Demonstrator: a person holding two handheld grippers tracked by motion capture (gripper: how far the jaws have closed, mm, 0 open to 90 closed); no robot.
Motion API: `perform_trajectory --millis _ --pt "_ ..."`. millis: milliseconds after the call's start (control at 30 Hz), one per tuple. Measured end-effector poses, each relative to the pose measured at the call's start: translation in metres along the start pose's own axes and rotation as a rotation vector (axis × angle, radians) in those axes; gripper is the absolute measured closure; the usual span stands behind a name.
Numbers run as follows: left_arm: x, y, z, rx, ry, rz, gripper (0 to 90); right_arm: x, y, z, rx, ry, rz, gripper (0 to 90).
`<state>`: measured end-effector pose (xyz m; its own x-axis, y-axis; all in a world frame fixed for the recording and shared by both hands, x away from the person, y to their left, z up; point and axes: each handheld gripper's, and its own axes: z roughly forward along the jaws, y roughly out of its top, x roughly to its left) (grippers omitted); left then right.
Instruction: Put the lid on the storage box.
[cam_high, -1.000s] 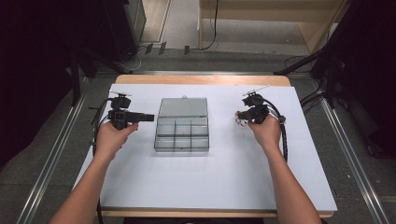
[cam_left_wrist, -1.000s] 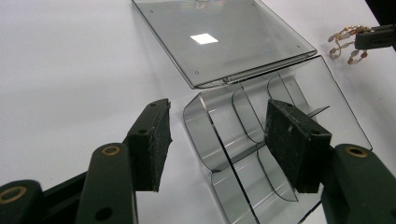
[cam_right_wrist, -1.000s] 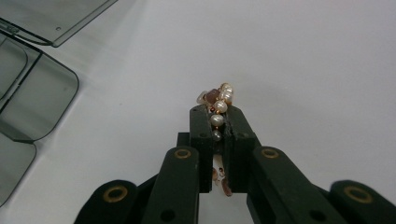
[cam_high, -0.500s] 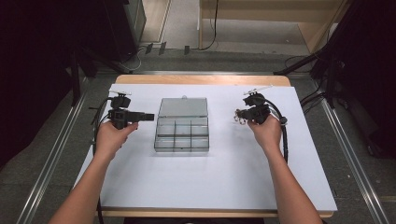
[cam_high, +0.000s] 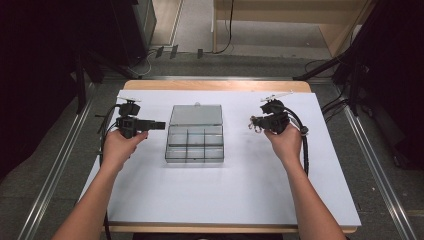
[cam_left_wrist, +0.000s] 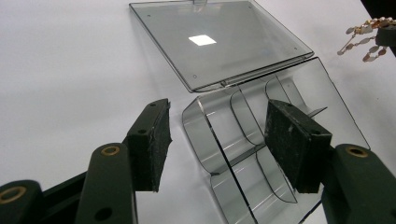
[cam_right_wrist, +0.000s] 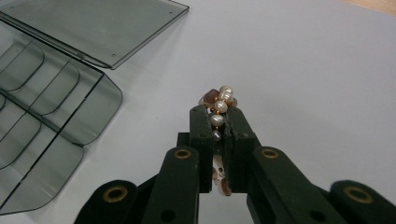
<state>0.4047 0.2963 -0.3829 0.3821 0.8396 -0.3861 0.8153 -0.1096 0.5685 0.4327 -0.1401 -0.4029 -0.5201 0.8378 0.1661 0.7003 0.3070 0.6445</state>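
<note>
- Sitting mid-table on the white sheet, a smoked clear compartment box lay open, its lid folded flat on the far side.
- Compartments, split by curved dividers, looked empty in both gripper views.
- Left gripper was held just left of the box, jaws spread wide and holding nothing; its own view framed a near box corner between the pads.
- Right gripper was held right of the box, apart from it, jaws pressed together on a beaded bracelet.
- High view showed the bracelet as small dangling bits; right gripper view resolved pearl-like and brown beads.
- Left gripper view caught gold-toned links hanging at its top right.
</note>
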Motion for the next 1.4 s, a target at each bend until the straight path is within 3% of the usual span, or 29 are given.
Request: perform_trajectory --millis 1000,1400 --pt "0.000 0.001 -0.003 -0.014 0.002 0.004 41.3 0.033 0.003 -0.012 -0.058 0.073 -0.094 85.7" --pt "-0.001 0.002 -0.003 -0.013 0.007 0.012 41.2 0.047 0.006 -0.012 -0.074 0.124 -0.121 85.7"
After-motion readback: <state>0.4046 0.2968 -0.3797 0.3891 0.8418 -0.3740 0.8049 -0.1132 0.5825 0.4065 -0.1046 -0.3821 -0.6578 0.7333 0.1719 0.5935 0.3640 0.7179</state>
